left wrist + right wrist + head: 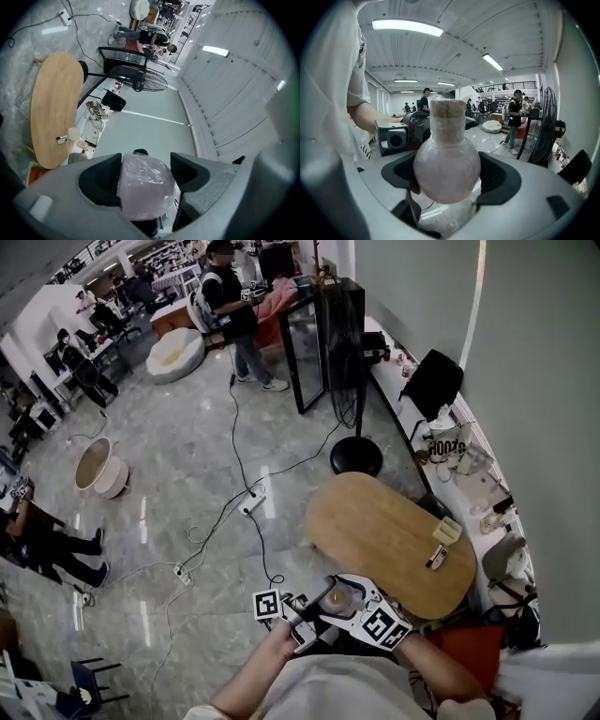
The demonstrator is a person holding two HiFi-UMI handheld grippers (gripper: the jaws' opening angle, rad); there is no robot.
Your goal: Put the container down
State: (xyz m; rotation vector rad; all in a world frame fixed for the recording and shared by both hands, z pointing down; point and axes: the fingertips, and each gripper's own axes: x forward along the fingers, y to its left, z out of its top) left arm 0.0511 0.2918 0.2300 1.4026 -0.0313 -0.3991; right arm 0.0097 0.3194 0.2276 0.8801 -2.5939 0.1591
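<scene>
A clear, round-bellied plastic container with a narrow neck and a tan, cork-like top sits between the black pads of the right hand-held gripper, whose jaws press on its bulb from both sides. The left hand-held gripper faces it, jaws closed on crinkled, faintly pink clear plastic, apparently the same container. Its long axis stands roughly upright: the neck points up in the right gripper view, and the head view looks down onto the tan top. It hangs in the air close to the person's chest, just beside the near end of an oval, pale wooden tabletop. Below is a glossy grey marbled floor crossed by thin cables. A black pedestal fan stands beyond the tabletop.
</scene>
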